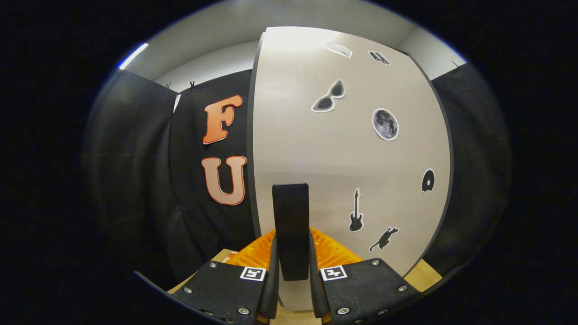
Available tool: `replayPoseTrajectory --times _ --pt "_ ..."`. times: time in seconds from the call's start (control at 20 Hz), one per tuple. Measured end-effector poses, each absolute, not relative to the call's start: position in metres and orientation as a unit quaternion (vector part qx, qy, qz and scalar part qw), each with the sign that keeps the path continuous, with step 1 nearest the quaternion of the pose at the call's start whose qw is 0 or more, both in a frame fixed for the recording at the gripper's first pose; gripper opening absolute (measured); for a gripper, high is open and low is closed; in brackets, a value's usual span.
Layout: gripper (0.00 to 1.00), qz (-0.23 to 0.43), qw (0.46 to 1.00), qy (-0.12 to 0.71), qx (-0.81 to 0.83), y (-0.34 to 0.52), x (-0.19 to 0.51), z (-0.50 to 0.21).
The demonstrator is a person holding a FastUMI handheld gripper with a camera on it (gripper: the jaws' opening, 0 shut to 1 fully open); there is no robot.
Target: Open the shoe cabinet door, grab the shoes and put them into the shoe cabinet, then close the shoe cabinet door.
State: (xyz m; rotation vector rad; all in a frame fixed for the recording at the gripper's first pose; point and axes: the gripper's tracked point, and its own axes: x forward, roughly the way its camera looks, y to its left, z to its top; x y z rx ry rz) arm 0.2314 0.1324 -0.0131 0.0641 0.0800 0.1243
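One tall pale grey cabinet door [343, 153] stands ahead. It has one black upright handle [291, 225], held tight between the two fingers [270, 271] of the one tool [291, 275]. Seven stickers are on the door: sunglasses [328, 96], a moon [385, 124], a record [427, 180], a guitar [356, 212], an animal [384, 239], and two blurry ones at the top.

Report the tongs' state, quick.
Tongs: shut on the black upright bar handle of the pale grey sticker-covered shoe cabinet door, a finger pressing each side.

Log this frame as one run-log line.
stage: door handling | gripper: shut on black upright door handle | pale grey sticker-covered shoe cabinet door: faces camera | shoes: unplaced
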Motion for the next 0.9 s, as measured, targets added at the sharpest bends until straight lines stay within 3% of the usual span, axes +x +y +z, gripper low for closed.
replayPoseTrajectory --times 0.55,0.9 --pt "0.28 0.049 0.997 0.045 0.038 0.071 0.136 -0.008" --pt "0.27 0.026 0.998 0.043 0.028 0.043 0.115 -0.007"
